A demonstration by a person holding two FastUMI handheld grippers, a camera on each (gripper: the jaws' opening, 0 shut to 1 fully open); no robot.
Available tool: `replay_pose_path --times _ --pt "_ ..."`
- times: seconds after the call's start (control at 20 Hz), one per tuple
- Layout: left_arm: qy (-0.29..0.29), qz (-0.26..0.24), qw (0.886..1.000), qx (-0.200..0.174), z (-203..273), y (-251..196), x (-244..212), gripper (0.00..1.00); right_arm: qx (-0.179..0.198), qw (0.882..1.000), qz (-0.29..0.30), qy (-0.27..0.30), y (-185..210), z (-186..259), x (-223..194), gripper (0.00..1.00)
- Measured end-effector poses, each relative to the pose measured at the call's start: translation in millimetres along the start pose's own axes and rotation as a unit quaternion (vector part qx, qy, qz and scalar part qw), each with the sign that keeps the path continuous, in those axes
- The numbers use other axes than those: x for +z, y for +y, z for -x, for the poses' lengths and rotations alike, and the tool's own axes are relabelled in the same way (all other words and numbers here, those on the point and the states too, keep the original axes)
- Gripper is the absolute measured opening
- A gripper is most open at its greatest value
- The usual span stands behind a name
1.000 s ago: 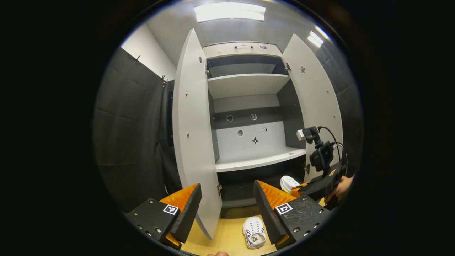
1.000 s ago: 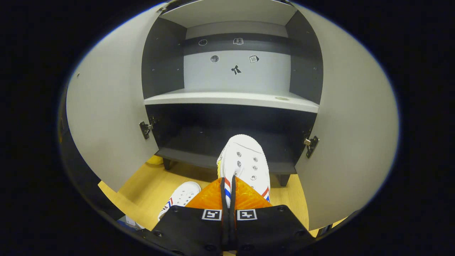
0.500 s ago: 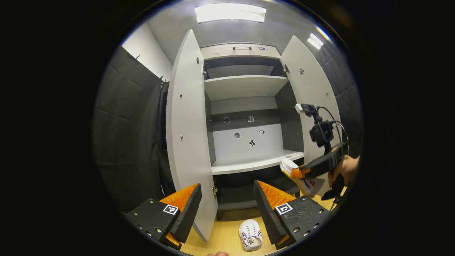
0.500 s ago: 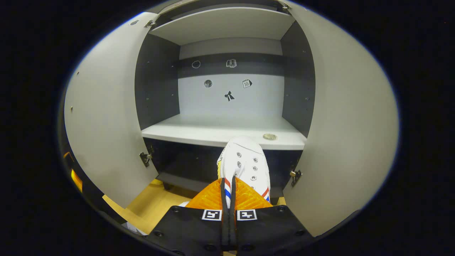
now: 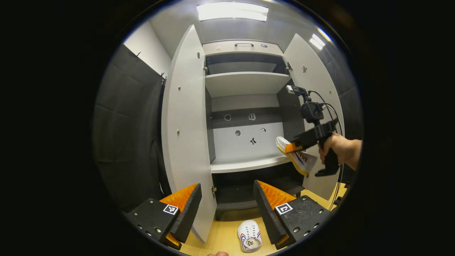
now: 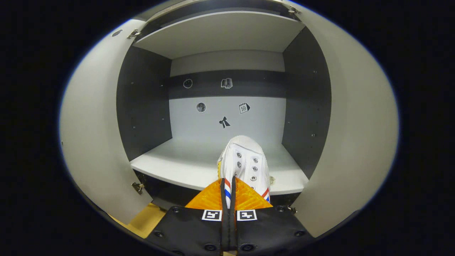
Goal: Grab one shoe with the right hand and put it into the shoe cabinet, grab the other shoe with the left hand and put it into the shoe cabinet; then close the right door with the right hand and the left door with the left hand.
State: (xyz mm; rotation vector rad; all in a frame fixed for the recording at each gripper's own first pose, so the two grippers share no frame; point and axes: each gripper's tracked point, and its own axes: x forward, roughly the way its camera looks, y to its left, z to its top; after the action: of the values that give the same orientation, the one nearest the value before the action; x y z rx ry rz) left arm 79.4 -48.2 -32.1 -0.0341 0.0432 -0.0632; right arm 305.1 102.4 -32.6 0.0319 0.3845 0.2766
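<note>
Right gripper view: my right gripper [image 6: 229, 199] clamps a white shoe [image 6: 245, 161] at lower centre, before the cabinet's middle shelf [image 6: 192, 165]. My left gripper [image 5: 227, 209] stands wide open; the second shoe [image 5: 250, 240] lies on the floor [image 5: 220, 238] at bottom centre.

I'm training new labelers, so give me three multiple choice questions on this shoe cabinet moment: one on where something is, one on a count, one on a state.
1. Where is the second shoe?
A. on the wooden floor in front of the cabinet
B. on the top shelf
C. in the left gripper

2. How many cabinet doors stand open?
A. none
B. one
C. two

3. What is the right gripper doing?
A. hanging open
B. shut on a shoe
C. pushing a door

Answers:
1 A, it lies on the floor between the left gripper fingers.
2 C, the left door and right door both swing out.
3 B, the held shoe is clamped before the middle shelf.
</note>
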Motion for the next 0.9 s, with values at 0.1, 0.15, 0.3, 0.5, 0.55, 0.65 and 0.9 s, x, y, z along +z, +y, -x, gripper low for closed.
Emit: replay_pose_path --times 0.1,0.15,0.3,0.5,0.55,0.65,0.9 --pt "0.005 0.002 1.000 -0.002 -3.4 -2.5 -4.0 0.80 -0.004 1.000 0.000 -0.001 -4.9 -17.5 15.0 0.01" --pt "0.007 0.002 1.000 -0.003 -3.9 -4.0 -6.2 0.80 -0.007 1.000 0.003 -0.005 -7.5 -26.0 24.1 0.01" --pt "0.012 0.000 1.000 -0.002 -9.9 -7.6 -7.1 0.80 -0.011 1.000 0.011 -0.010 -13.7 -51.4 46.7 0.00" --pt "0.022 0.003 1.000 -0.003 -18.3 -13.1 -15.9 0.80 -0.020 1.000 0.007 0.011 -19.5 -90.2 48.2 0.01" --pt "0.024 0.004 1.000 -0.002 -20.4 -13.4 -16.4 0.80 -0.023 0.999 0.004 0.022 -21.0 -100.0 43.7 0.00" --pt "0.027 0.004 1.000 0.001 -24.3 -14.0 -16.9 0.80 -0.026 0.999 -0.003 0.039 -22.1 -115.0 36.0 0.00" --pt "0.035 0.004 0.999 0.004 -27.7 -14.1 -20.9 0.80 -0.039 0.997 -0.005 0.060 -27.0 -127.2 23.9 0.05"
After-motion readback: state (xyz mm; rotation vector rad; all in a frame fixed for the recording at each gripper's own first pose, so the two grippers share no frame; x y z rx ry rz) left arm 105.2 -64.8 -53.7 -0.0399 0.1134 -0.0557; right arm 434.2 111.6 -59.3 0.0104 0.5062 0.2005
